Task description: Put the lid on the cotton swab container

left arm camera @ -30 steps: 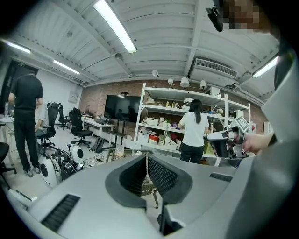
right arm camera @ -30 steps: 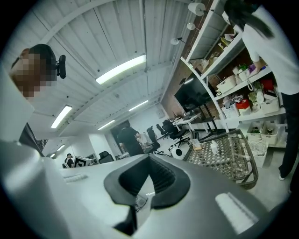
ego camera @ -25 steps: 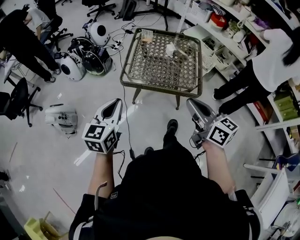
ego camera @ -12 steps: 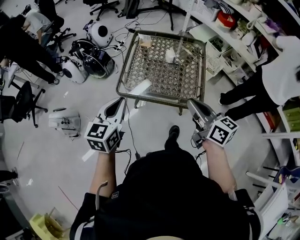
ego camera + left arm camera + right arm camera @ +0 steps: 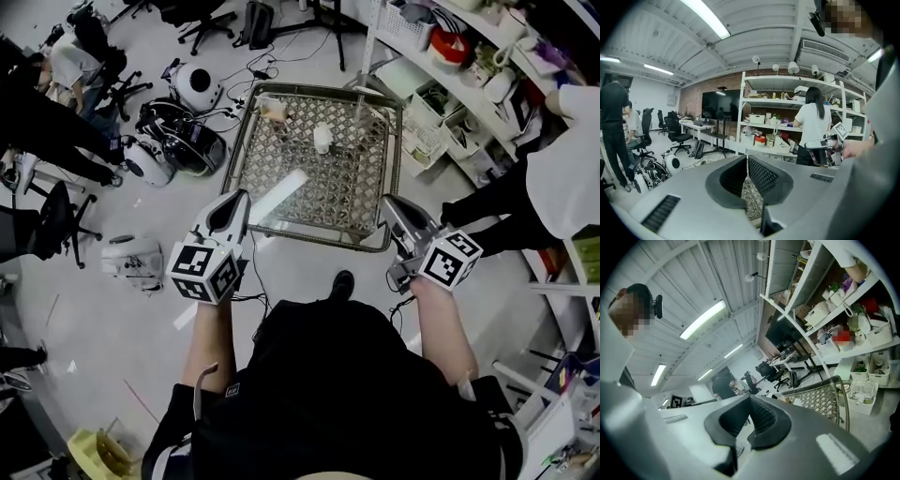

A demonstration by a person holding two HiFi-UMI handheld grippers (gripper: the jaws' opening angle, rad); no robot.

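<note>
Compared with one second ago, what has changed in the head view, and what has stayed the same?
The person has walked toward the lattice-top table; its near edge now lies about level with the tips of the left gripper and right gripper. Nothing was taken hold of or let go. Both grippers stay shut and empty, held out in front; the white container still stands on the table.

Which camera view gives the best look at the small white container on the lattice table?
The head view: it looks down on the white container standing unobstructed on the lattice table. The left gripper view shows only a sliver of lattice; the right gripper view catches the table's edge, the container too small to tell.
</note>
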